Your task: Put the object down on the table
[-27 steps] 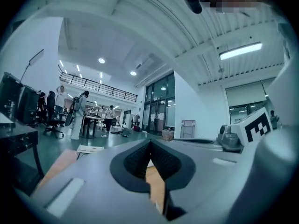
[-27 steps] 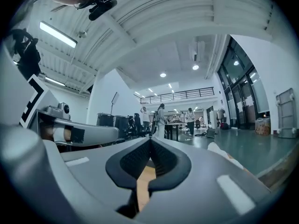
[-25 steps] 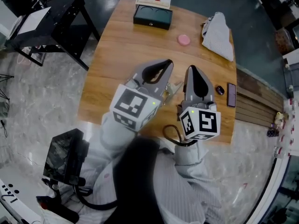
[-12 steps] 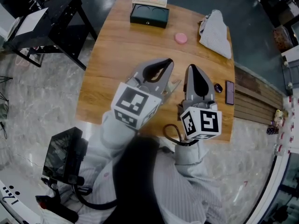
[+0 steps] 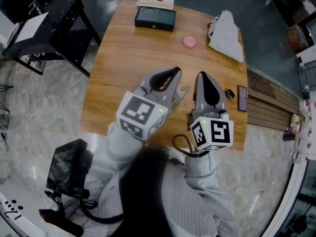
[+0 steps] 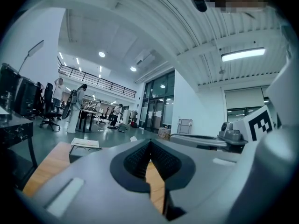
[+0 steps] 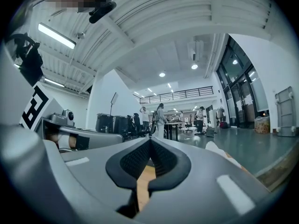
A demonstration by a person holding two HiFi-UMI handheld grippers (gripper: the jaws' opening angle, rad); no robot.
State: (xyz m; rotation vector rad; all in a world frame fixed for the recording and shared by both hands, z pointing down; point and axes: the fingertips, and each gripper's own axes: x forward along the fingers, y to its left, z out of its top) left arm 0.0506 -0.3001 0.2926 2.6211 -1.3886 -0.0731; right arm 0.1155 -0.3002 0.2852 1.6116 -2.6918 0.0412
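Note:
Both grippers hover side by side above the near half of the wooden table (image 5: 123,58). My left gripper (image 5: 177,71) is shut, its dark pads meeting with nothing between them (image 6: 150,143). Just to its right, my right gripper (image 5: 201,74) is also shut and empty (image 7: 150,143). No object is held by either. On the table lie a pink round disc (image 5: 188,42), a dark green box (image 5: 155,19), a grey folded cloth (image 5: 226,36), a small dark oval object (image 5: 230,94) and a dark phone (image 5: 242,98).
A white and red flat box (image 5: 155,2) sits behind the green box at the far edge. A black side table (image 5: 54,19) stands to the left of the wooden table. A black case (image 5: 66,167) lies on the marble floor near my left side. People stand far off in the hall.
Both grippers stay shut and hold the same pose. Only the head view has drifted a little, so the table's objects sit slightly higher and further left in the picture.

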